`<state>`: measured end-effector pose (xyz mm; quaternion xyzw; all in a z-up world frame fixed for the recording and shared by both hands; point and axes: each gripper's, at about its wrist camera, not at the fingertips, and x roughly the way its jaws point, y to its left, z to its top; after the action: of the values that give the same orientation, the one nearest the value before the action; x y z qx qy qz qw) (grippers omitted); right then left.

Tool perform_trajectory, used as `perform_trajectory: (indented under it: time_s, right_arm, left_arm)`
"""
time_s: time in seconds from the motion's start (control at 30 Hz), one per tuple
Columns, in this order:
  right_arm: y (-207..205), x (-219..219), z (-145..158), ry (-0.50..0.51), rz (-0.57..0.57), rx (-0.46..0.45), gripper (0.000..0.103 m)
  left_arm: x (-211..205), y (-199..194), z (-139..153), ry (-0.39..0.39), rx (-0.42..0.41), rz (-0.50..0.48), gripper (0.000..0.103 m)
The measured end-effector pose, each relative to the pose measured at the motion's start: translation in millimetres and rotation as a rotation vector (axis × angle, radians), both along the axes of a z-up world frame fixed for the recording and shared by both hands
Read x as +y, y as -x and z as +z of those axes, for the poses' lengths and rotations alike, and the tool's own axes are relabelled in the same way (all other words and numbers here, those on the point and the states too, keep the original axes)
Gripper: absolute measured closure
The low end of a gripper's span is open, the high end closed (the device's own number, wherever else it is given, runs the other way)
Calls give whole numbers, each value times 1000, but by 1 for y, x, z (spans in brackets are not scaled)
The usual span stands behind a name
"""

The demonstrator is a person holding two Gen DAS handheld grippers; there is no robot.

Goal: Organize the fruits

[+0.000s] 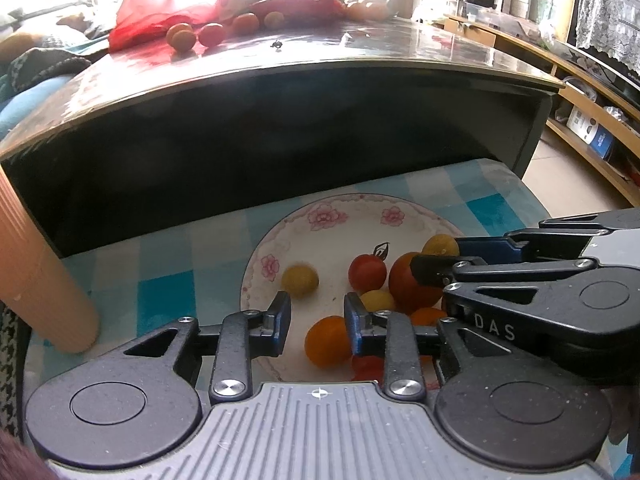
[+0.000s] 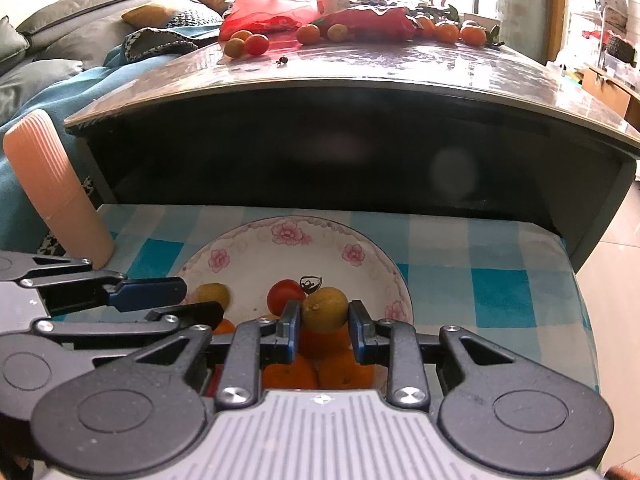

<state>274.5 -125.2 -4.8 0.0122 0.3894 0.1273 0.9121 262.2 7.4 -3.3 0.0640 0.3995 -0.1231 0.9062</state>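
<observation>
A flowered white plate (image 1: 280, 240) (image 2: 248, 248) sits on a blue checked cloth and holds several small tomatoes and citrus fruits. My left gripper (image 1: 318, 320) is open and empty just above the plate, with an orange fruit (image 1: 326, 340) below its gap. My right gripper (image 2: 324, 322) has its fingers against the sides of a yellow fruit (image 2: 325, 308) and holds it over the plate; orange fruits (image 2: 316, 364) lie beneath. A red tomato (image 2: 284, 294) lies beyond it. In the left wrist view the right gripper (image 1: 436, 260) comes in from the right.
A dark glossy table (image 1: 320, 68) (image 2: 360, 72) rises behind the plate, with more loose fruits (image 1: 192, 36) (image 2: 248, 44) and a red bag (image 2: 264, 4) on top. A ribbed peach cylinder (image 1: 36, 280) (image 2: 56, 192) stands at the left. Shelves are at the right.
</observation>
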Motion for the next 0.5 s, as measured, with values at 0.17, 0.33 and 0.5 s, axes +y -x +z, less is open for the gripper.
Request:
perform_trajectory:
  time_s: [0.17,0.33,0.5]
  right_arm:
    - [0,-2,1,-11,-9,-5,61]
    - [-2,-8,6,-54,-24,-7,60]
    - [-1,-11,11,-50,-45,-24,60]
  left_arm:
    - [0,1,-1,-4,2,-4,54]
    - [-5,4,0,-25,-11,-28,47]
    - [-2,6,0,-37,-6,-6,43]
